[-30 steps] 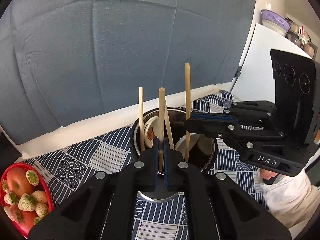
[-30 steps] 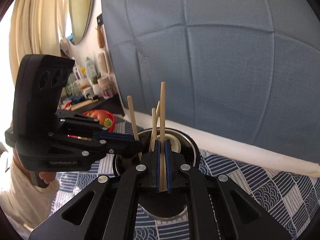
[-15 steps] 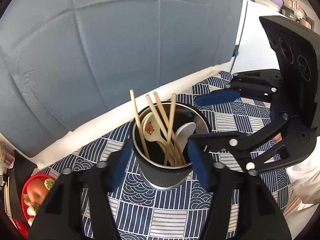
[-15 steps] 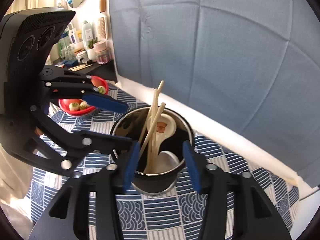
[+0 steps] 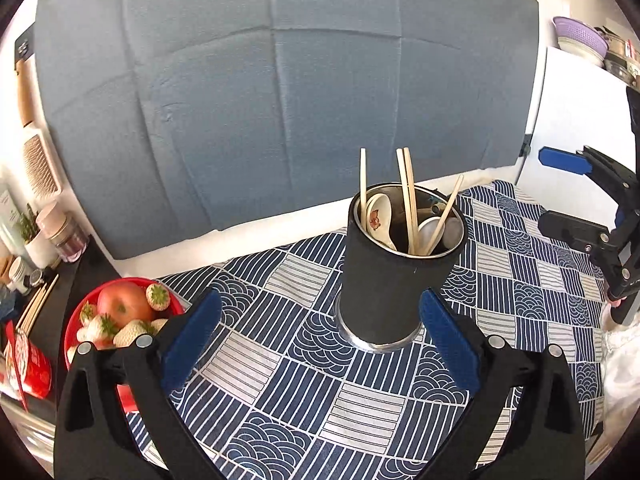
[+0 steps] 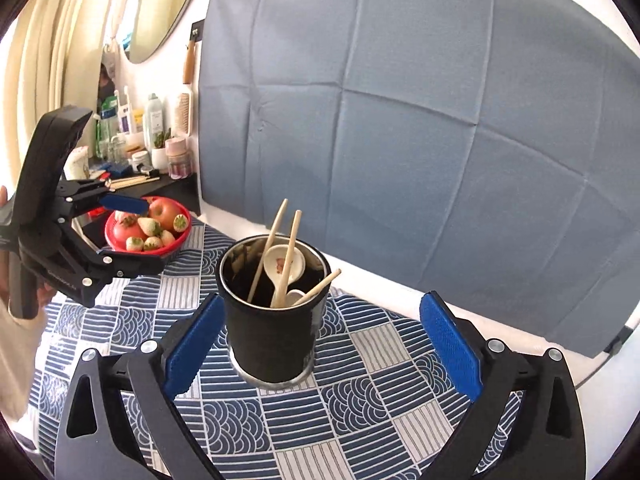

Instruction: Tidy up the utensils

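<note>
Chopsticks (image 5: 409, 200) stand loose in the black utensil cup (image 5: 394, 276); none is between any fingers now. Left gripper (image 5: 320, 340): blue fingers (image 5: 192, 344) spread wide after just opening, nothing between the pads, cup base seen just ahead of the gap. Right gripper (image 6: 320, 344): the same, fingers (image 6: 450, 344) wide apart after just opening, empty, cup showing between them but untouched. Each gripper appears in the other's view off to the side, clear of the cup, also spread.

Outward: cup upright on the blue patterned tablecloth (image 5: 280, 360) over the table, near the middle. Count in cup, left view: four chopsticks, two close together at centre, one at the left rim, one leaning out right. Right view shows three clearly; a fourth may be hidden. Spoons: one cream spoon with a printed figure (image 5: 376, 216), one plain white spoon (image 5: 430, 232); a third cannot be ruled out in the shadow.

Beyond: one red bowl (image 5: 80, 320) of fruit at the cloth's edge, holding apples and pale strawberries. Further chopsticks lie on the dark side shelf (image 6: 132, 178) among bottles; whether they belong to the job is unclear.

Progress, judged: nothing loose left on the cloth, so the sorting looks finished or nearly so.
</note>
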The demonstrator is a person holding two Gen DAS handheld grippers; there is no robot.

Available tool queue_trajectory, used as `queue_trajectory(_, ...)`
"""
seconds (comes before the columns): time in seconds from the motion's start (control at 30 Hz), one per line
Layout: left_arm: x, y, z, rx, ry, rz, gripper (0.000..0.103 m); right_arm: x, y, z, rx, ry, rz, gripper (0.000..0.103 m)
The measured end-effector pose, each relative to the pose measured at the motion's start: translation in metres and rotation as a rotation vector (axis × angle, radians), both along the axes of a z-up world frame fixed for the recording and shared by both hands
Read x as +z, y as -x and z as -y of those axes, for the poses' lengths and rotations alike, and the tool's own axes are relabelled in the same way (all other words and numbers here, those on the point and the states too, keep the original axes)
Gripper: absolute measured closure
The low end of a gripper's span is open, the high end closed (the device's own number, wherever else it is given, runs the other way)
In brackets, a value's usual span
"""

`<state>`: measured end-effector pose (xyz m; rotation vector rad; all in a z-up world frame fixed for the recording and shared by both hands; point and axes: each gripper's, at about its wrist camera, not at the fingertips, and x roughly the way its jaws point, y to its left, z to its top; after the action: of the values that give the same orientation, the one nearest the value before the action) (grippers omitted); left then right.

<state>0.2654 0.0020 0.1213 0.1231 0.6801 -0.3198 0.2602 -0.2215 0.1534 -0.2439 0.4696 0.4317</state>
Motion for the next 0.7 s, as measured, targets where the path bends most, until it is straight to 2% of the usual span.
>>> queue_trajectory(0.13, -0.001, 0.026, -0.011, 0.039, 0.065, 0.042, 0.006, -0.003, 0.03, 0.006, -0.03, -0.019, 0.067, 0.008)
queue_trajectory(0.3, -0.007, 0.064, -0.021, 0.089, 0.102, 0.101, 0.006, -0.016, 0.063, 0.016, -0.073, -0.077, 0.089, 0.008)
queue_trajectory(0.4, -0.013, 0.089, -0.02, 0.1, 0.085, 0.142, 0.006, -0.027, 0.079, 0.023, -0.106, -0.116, 0.085, 0.008)
queue_trajectory(0.6, -0.037, 0.129, -0.005, 0.145, -0.005, 0.199, 0.006, -0.052, 0.102, 0.038, -0.132, -0.197, 0.043, 0.008)
queue_trajectory(0.7, -0.049, 0.144, 0.004, 0.13, -0.004, 0.198, 0.006, -0.064, 0.115, 0.042, -0.15, -0.209, 0.059, 0.008)
